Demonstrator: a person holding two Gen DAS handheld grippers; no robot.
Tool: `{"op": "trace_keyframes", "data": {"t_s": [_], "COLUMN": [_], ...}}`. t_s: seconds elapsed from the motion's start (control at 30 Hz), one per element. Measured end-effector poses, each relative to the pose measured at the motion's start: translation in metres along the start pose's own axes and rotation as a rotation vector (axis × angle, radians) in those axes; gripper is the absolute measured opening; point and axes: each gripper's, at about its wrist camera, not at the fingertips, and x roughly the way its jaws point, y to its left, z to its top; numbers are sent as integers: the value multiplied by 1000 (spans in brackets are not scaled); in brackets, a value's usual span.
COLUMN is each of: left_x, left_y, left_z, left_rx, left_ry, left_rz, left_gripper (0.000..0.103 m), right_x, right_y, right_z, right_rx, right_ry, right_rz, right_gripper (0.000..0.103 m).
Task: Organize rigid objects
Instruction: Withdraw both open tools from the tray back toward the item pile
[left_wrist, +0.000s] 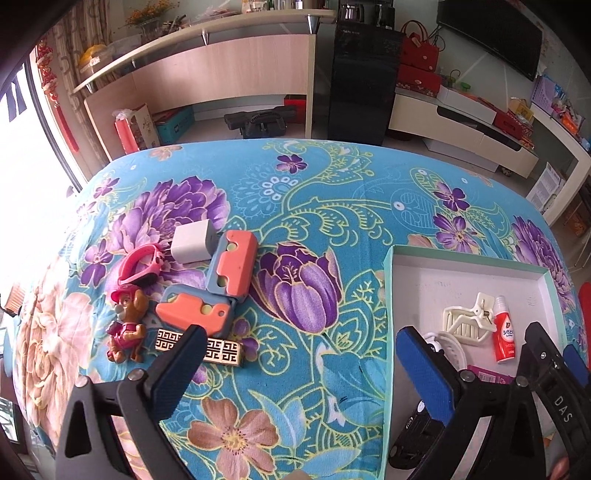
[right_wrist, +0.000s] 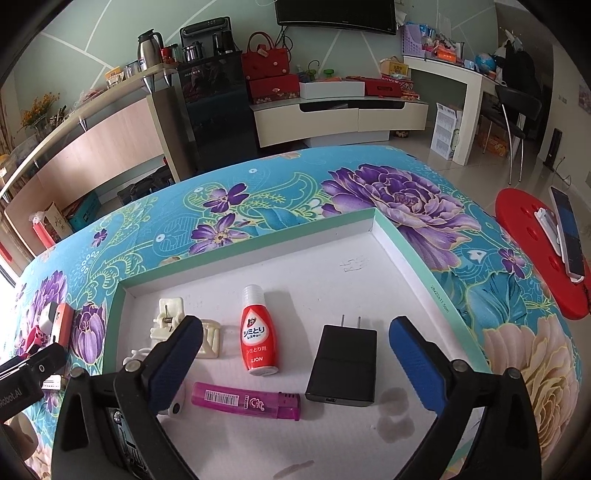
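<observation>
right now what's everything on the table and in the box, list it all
box: 1, white inside, mint rim, on table's right
stain remover bottle: 1, red, in box
charger: 1, black, in box
lighter: 1, magenta, in box
clip: 1, cream, in box
slider toys: 2, orange and blue-grey, on cloth left
cube: 1, white, behind slider toys
band: 1, pink, left
pup figure: 1, pink and brown, left
patterned bar: 1, gold and black, near edge
left claw: open, above cloth
right claw: open, above box
</observation>
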Motion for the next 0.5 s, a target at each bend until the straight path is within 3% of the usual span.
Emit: {"op": "trace_keyframes", "data": {"t_s": [0.23,0.5], "left_x": [-8,-20], "left_y": [4,20], "left_z": [5,12], "left_rx": [31,70], "left_ry": [-62,-141], "left_rz": [11,87], "left_gripper": [103,103], "right_x": [-1,-17], "right_y": [24,45], "right_z": [1,11], "right_rx": [-62,-120], "right_ry": [3,-19], "right_rz": [18,38], "right_gripper": [101,101]}}
